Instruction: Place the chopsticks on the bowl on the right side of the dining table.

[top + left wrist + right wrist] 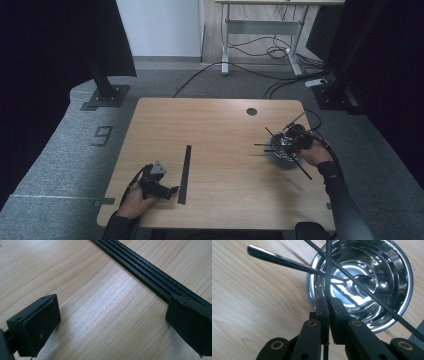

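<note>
On the floor at the far left, a taped "9" [102,135] is showing beside the table [220,120]; it is the sole writing readable here, and no brand marks are showing on the things.

The left gripper [169,190] is resting low on the table's near left part, its jaws standing wide apart with nothing between them. In the left gripper view [112,322] bare wood is lying between the jaws, and the ribbed black strip [150,275] is running past just beside one jaw, maybe touching it.

That strip [185,174] is lying flat, well apart from the bowl [280,156] at the right.

The right gripper [329,302] is pinching a thin black rod [327,265], jaws closed tight on it, right over the bowl's [407,272] near rim. A second rod [372,296] and a metal spoon-like handle [279,260] are leaning in the bowl and crossing the held one. In the high view the right gripper [292,142] is blurring into the sticks, so the exact count is hard to tell.

Risks as I judge them: lifting the pinched rod could be dragging the crossed rod and handle, flipping them out or tipping the light bowl. The thin rod could also be twisting in the grip. On the left, closing off-centre could be nudging the strip sideways instead of catching it.
</note>
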`<action>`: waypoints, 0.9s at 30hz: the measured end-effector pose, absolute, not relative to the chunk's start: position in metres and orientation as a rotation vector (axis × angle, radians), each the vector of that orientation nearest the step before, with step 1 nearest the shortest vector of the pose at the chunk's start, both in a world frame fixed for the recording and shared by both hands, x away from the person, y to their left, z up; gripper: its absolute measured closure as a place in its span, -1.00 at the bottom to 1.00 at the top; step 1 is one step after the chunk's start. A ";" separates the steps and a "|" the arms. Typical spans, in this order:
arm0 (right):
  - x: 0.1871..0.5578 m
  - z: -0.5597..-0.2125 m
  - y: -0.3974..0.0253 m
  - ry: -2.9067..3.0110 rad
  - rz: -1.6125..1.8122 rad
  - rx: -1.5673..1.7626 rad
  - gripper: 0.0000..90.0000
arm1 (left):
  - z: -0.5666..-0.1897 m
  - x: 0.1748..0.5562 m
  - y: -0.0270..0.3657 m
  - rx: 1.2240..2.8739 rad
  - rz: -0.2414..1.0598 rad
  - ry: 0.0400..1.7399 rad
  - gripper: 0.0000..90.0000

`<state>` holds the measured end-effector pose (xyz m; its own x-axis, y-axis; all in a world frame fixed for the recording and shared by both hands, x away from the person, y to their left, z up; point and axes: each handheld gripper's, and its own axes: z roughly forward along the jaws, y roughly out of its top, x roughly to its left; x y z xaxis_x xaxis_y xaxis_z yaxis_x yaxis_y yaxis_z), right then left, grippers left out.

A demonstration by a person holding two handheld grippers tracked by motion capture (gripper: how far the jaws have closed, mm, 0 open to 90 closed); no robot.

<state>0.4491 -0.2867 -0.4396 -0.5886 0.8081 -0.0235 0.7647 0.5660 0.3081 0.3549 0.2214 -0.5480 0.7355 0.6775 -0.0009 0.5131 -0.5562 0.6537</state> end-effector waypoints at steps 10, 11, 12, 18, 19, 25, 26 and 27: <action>0.456 -0.454 -0.289 2.599 0.428 1.345 0.90 | -0.548 0.355 0.221 2.290 0.335 0.892 -1.00; 0.457 -0.455 -0.289 2.597 0.430 1.347 0.90 | -0.548 0.355 0.221 2.290 0.335 0.892 -1.00; 0.457 -0.456 -0.289 2.591 0.432 1.343 0.90 | -0.548 0.355 0.221 2.290 0.335 0.892 -1.00; 0.460 -0.463 -0.288 2.569 0.469 1.344 0.90 | -0.548 0.355 0.221 2.290 0.335 0.893 -1.00; 0.460 -0.464 -0.288 2.565 0.472 1.347 0.90 | -0.548 0.355 0.221 2.290 0.335 0.893 -1.00; 0.459 -0.468 -0.289 2.545 0.506 1.344 0.89 | -0.548 0.355 0.221 2.290 0.335 0.893 -1.00; 0.459 -0.468 -0.289 2.544 0.513 1.345 0.89 | -0.548 0.355 0.221 2.290 0.335 0.893 -1.00; 0.459 -0.468 -0.290 2.543 0.521 1.345 0.89 | -0.548 0.355 0.221 2.290 0.335 0.893 -1.00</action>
<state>0.4588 -0.2899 -0.4683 -0.5580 0.8294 -0.0255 0.7525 0.5187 0.4058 0.3549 0.2213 -0.5482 0.7353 0.6778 0.0019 0.5119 -0.5571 0.6539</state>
